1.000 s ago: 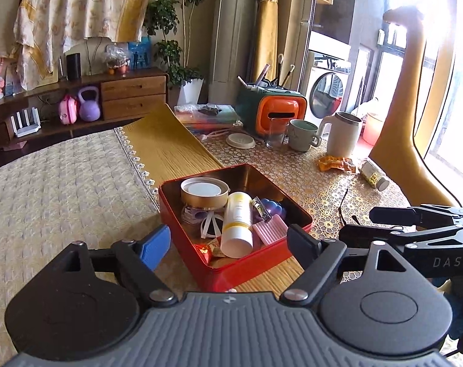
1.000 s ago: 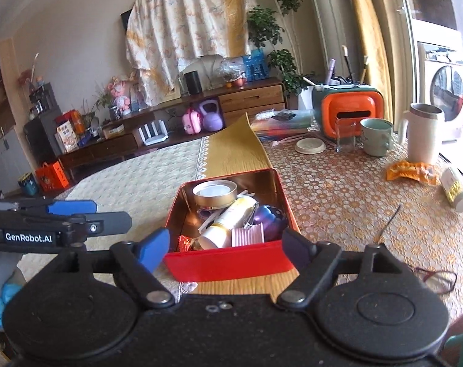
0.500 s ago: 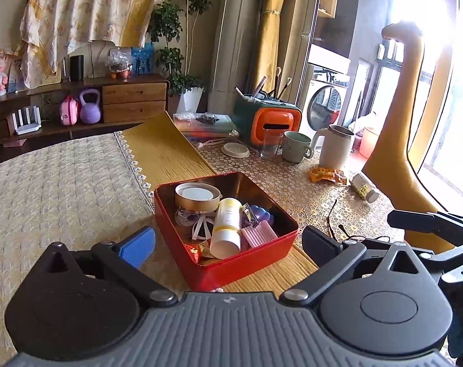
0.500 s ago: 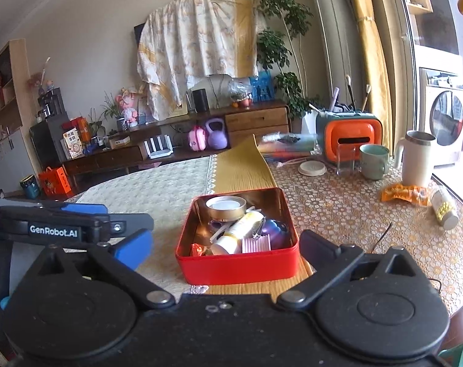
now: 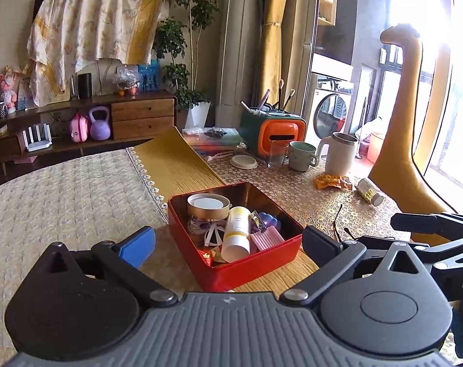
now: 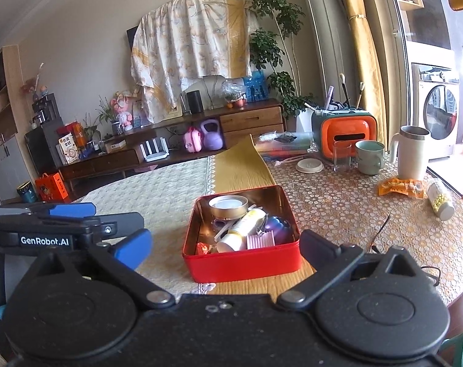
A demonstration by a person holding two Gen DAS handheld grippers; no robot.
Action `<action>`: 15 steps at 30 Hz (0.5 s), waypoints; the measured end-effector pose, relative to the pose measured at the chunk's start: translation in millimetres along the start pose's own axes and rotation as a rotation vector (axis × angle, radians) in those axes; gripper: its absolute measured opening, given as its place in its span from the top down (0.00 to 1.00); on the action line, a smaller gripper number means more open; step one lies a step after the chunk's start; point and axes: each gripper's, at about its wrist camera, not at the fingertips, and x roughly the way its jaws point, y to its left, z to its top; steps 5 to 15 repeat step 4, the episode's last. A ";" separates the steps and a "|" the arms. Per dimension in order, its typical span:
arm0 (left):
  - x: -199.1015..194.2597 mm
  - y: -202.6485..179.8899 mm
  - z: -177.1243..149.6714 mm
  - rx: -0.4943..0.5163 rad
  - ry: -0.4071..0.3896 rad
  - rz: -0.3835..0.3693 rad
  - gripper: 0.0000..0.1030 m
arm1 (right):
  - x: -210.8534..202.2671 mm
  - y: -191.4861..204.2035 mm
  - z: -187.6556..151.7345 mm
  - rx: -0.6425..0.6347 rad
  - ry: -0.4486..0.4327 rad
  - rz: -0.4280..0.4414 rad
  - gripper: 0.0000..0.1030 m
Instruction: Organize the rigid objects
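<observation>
A red tin box (image 5: 246, 272) sits on the yellow runner in front of both grippers. Inside it lie a round gold tin with a white lid (image 5: 208, 205), a white and yellow tube (image 5: 237, 229), a pink ribbed piece (image 5: 266, 237), a purple object (image 5: 269, 218) and a nail clipper (image 5: 257, 217). My left gripper (image 5: 229, 244) is open, short of the box's near left corner and apart from it. My right gripper (image 6: 228, 247) is also open, facing the box (image 6: 240, 266) without touching it. Neither holds anything.
On the patterned cloth at the right are a glass (image 5: 276, 153), a green mug (image 5: 301, 156), a white mug (image 5: 338, 153), an orange wrapper (image 5: 332, 182), a lying pill bottle (image 5: 369, 191) and an orange and green brush holder (image 5: 274, 128). A yellow giraffe figure (image 5: 399, 122) stands past the table's right edge.
Both grippers have opened wider and drawn back a little from the red box, which now looks smaller and farther off. The box and its contents have not moved.
</observation>
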 end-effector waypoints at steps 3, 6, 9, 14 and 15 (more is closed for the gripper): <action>-3.3 2.9 -0.2 -0.006 0.000 0.002 0.00 | -0.3 3.8 0.2 -0.004 0.000 -0.003 0.00; -4.5 4.5 -0.3 -0.009 -0.001 -0.001 0.00 | -1.0 6.6 -0.1 -0.006 -0.001 -0.002 0.00; -4.5 4.5 -0.3 -0.009 -0.001 -0.001 0.00 | -1.0 6.6 -0.1 -0.006 -0.001 -0.002 0.00; -4.5 4.5 -0.3 -0.009 -0.001 -0.001 0.00 | -1.0 6.6 -0.1 -0.006 -0.001 -0.002 0.00; -4.5 4.5 -0.3 -0.009 -0.001 -0.001 0.00 | -1.0 6.6 -0.1 -0.006 -0.001 -0.002 0.00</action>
